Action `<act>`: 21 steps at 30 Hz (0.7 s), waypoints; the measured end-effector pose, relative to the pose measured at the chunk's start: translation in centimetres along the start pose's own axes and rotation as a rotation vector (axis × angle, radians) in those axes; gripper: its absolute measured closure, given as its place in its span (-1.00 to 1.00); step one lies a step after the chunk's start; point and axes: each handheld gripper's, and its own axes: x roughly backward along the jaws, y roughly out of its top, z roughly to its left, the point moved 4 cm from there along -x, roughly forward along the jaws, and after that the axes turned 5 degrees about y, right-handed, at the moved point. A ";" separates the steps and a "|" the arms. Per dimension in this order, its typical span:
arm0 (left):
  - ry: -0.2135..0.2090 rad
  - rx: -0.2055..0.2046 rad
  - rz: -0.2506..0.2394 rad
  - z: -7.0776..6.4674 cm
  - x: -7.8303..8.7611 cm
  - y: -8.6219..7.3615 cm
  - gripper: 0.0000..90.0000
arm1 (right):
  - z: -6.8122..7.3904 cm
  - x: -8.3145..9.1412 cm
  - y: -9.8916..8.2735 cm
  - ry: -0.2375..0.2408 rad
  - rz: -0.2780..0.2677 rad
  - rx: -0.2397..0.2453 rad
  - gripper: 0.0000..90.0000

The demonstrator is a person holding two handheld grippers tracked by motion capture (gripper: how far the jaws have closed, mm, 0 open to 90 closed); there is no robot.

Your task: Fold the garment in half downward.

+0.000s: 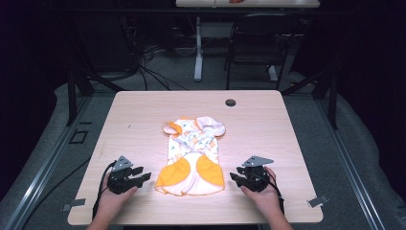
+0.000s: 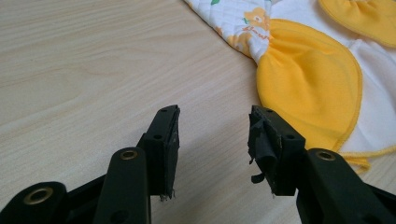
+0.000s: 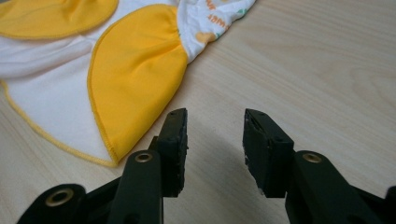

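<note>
— Pale wood surface [image 1: 143, 110] under my high view, dark room behind. Where's the garment?

— The baby romper [image 1: 194, 155] lies flat mid-surface, its yellow-lobed hem toward the near edge. My left hand-held gripper [image 1: 143, 176] and right hand-held gripper [image 1: 234, 177] rest either side of that hem.

— Jaws?

— Both wide, nothing between them. Left gripper view adds the yellow lobe [image 2: 308, 88] just beside its jaw; right gripper view shows stitched edging.

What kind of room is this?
Probably a lab or workshop for recording tasks. A bare wooden table holds only a baby garment, cables trail over the floor behind, and a black chair stands at another table.
</note>
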 end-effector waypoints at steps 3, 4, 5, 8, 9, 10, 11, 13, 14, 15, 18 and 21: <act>-0.012 0.004 0.004 0.0 -0.1 0.1 0.18 | 0.2 -0.4 -0.2 -0.001 0.030 0.018 0.31; -0.009 0.001 0.005 0.0 -0.2 0.1 0.18 | 0.3 -0.5 -0.2 -0.006 0.031 0.033 0.31; -0.009 0.001 0.005 0.0 -0.2 0.1 0.18 | 0.3 -0.5 -0.2 -0.006 0.031 0.033 0.31; -0.006 -0.004 0.007 -0.4 -0.2 -0.1 0.17 | 0.5 -0.7 -0.2 -0.026 0.055 0.066 0.24; -0.006 -0.004 0.007 -0.4 -0.2 -0.1 0.16 | 0.5 -0.7 -0.2 -0.026 0.055 0.066 0.24; 0.000 -0.016 0.009 -0.5 -0.1 -0.1 0.16 | 0.7 -0.8 -0.1 -0.032 0.058 0.073 0.23; 0.000 -0.015 0.000 -0.6 -0.1 0.0 0.13 | 0.8 -0.8 0.0 -0.047 0.063 0.097 0.19; -0.005 -0.025 0.001 -0.8 -0.1 0.1 0.10 | 1.0 -0.8 0.2 -0.052 0.080 0.120 0.16; -0.002 -0.045 0.006 -0.9 -0.2 0.4 0.10 | 1.4 -0.9 0.4 -0.049 0.089 0.148 0.15; -0.002 -0.045 0.006 -0.9 -0.2 0.4 0.10 | 1.4 -0.9 0.4 -0.049 0.089 0.148 0.15; -0.006 -0.060 0.036 -1.1 -0.7 1.0 0.13 | 1.8 -0.9 1.2 -0.035 0.109 0.167 0.16; -0.038 -0.071 0.064 -1.6 -1.3 1.7 0.24 | 1.7 -1.1 1.9 -0.012 0.116 0.152 0.25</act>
